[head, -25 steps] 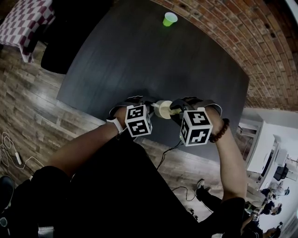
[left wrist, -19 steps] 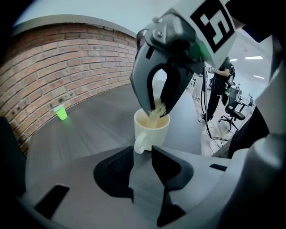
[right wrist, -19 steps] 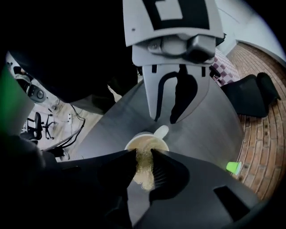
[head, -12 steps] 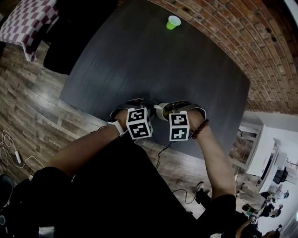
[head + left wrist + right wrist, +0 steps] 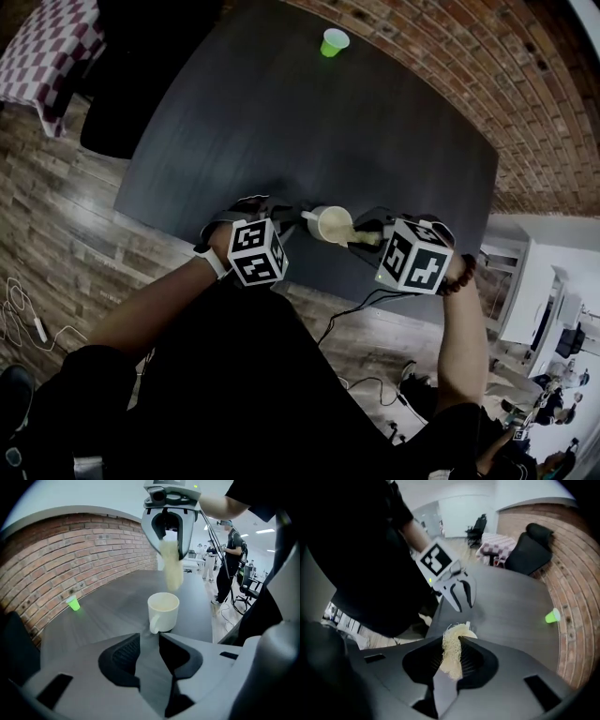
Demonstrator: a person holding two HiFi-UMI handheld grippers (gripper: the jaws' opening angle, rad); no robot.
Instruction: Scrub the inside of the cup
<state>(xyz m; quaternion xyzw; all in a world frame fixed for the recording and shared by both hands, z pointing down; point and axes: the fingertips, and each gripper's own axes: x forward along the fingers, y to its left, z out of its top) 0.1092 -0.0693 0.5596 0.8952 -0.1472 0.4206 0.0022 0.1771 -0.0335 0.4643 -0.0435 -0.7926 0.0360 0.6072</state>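
A white cup [image 5: 330, 225] stands upright near the front edge of the dark table [image 5: 281, 122], its handle [image 5: 153, 623] turned toward my left gripper [image 5: 149, 637]. That gripper is open; the handle sits just past its tips, not between the pads. My right gripper [image 5: 171, 555] hangs above the cup from the far side, shut on a pale fibrous scrubber [image 5: 172, 571]. The scrubber's lower end dangles just over the cup's rim, outside the cup. In the right gripper view the scrubber [image 5: 451, 656] fills the gap between the jaws, and the left gripper [image 5: 457, 590] shows beyond it.
A small green cup [image 5: 333, 41] stands far back on the table by the brick wall [image 5: 450, 56]. A checked cloth [image 5: 52, 47] and a dark chair [image 5: 122, 75] lie to the left. Cables run over the wooden floor [image 5: 56, 216]. People stand in the room [image 5: 232, 559] behind.
My right gripper has pulled back to the right and up from the cup, drawing the scrubber out above the rim. The left gripper has stayed by the handle.
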